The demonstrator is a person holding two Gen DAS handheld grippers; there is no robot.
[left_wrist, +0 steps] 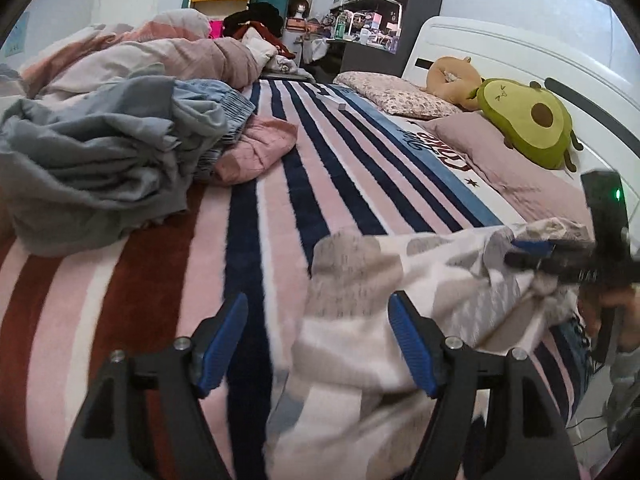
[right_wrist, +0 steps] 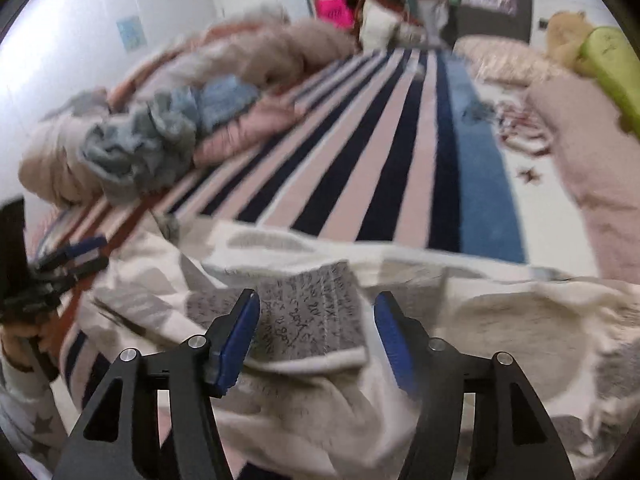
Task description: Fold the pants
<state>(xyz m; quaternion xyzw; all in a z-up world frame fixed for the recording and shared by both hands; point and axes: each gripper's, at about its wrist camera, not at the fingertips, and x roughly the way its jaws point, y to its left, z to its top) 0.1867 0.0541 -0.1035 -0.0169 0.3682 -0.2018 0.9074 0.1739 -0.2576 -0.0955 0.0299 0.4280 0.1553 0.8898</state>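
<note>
Across the near edge of the striped bed (left_wrist: 280, 208), the cream-and-grey pants (left_wrist: 400, 280) lie bunched and only roughly doubled, both the left gripper (left_wrist: 318, 344) and right gripper (right_wrist: 316, 336) gaping open above the cloth, gripping nothing, so most folding seems left.

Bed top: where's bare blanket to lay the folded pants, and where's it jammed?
Free: the striped blanket mid-bed, bordered by the clothes heap on the left, the pillows on the right and the patterned pants at the near edge. Crowded: left side, with the heap and the rumpled duvet; the headboard side, with pillows and the avocado plush.
</note>
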